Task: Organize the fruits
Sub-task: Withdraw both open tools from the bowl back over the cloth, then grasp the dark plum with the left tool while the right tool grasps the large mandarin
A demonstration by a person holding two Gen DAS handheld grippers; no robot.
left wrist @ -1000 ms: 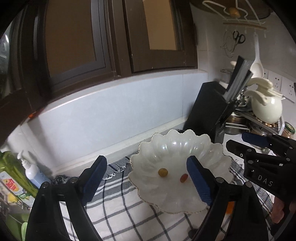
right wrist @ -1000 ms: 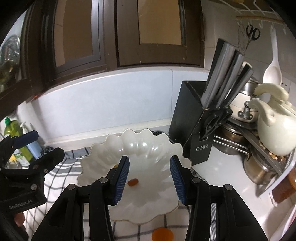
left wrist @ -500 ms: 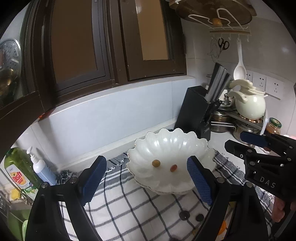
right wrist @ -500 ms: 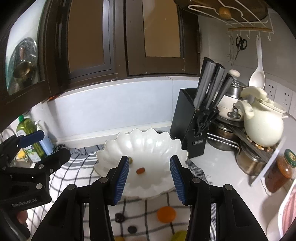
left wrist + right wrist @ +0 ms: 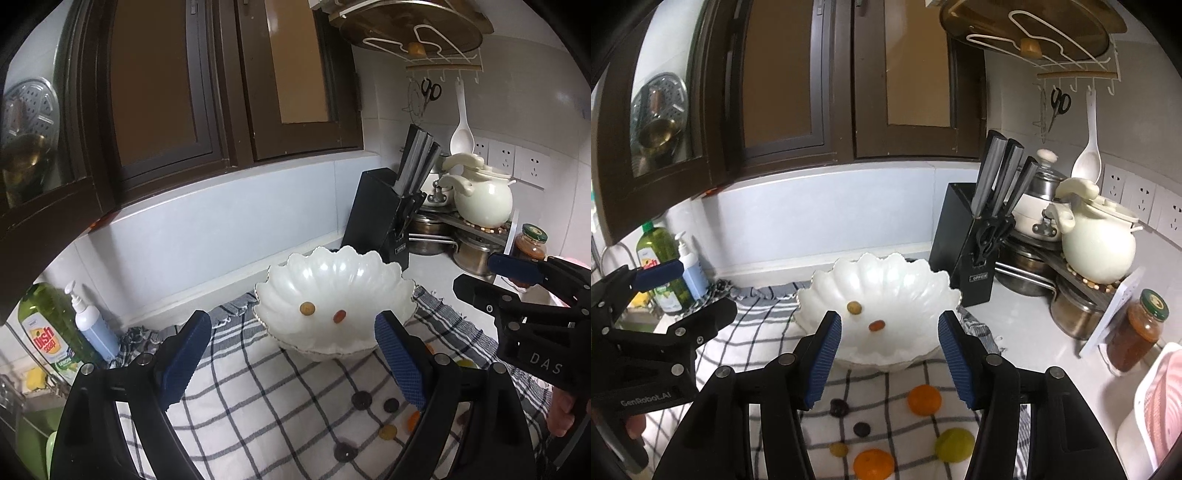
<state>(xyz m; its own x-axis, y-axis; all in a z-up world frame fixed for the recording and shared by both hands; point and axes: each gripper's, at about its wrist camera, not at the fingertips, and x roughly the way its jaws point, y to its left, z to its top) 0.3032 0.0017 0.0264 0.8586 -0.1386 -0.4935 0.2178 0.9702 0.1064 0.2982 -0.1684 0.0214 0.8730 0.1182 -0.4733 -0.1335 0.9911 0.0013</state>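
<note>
Bottles stand at the far left of the bench: a green dish soap bottle (image 5: pixel 48 332) and a white pump bottle (image 5: pixel 90 325). Next comes the checked cloth (image 5: pixel 258 391), carrying a white scalloped bowl (image 5: pixel 879 288). Two small fruits lie in the bowl: a yellowish one (image 5: pixel 854 307) and a reddish one (image 5: pixel 877 325). On the cloth in front of the bowl, the right wrist view shows six loose fruits: two oranges (image 5: pixel 924 400), one green fruit (image 5: pixel 955 445), two dark ones (image 5: pixel 839 407) and one small yellow one (image 5: pixel 838 449). A black knife block (image 5: pixel 967 254) and a cream pot (image 5: pixel 1097 247) stand further right. The left tongs (image 5: pixel 291 363) gape wide, empty. The right tongs (image 5: pixel 888 358) have just been opening, nothing between them, touching nothing.
</note>
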